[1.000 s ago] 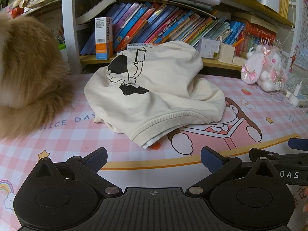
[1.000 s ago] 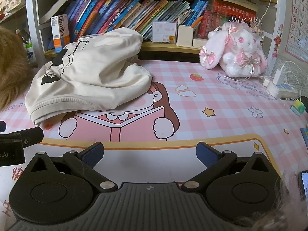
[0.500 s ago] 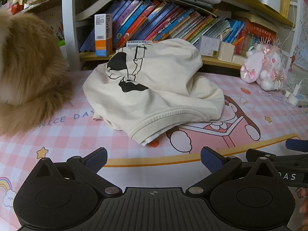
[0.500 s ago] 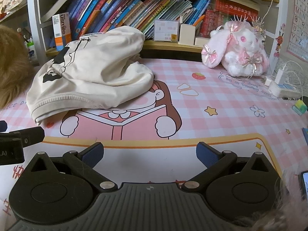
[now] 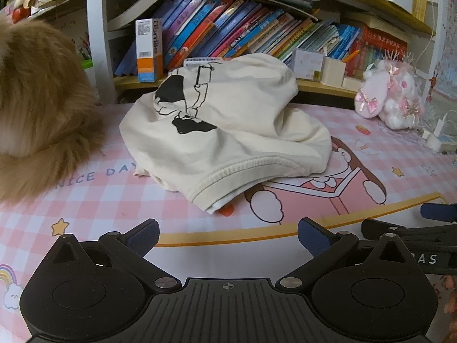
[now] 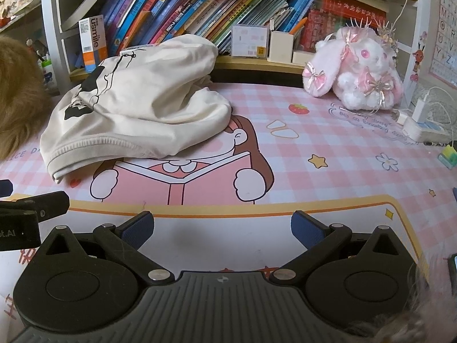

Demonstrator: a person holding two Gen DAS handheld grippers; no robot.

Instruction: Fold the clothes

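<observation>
A cream sweatshirt with a black line drawing lies crumpled in a heap on the pink checked desk mat, its ribbed hem toward me. The same sweatshirt sits at the left in the right wrist view. My left gripper hangs open over the mat, a short way in front of the hem, with nothing between its fingers. Open and empty too, my right gripper hovers over the cartoon print, right of the garment. Each gripper's side shows at the edge of the other's view.
A fluffy brown plush fills the left side beside the sweatshirt. A bookshelf lines the back. A pink plush rabbit sits at the back right, with a white charger and cables near it.
Both grippers have drifted slightly forward toward the sweatshirt, which looks a little nearer. Both stay open; the garment has not moved.
</observation>
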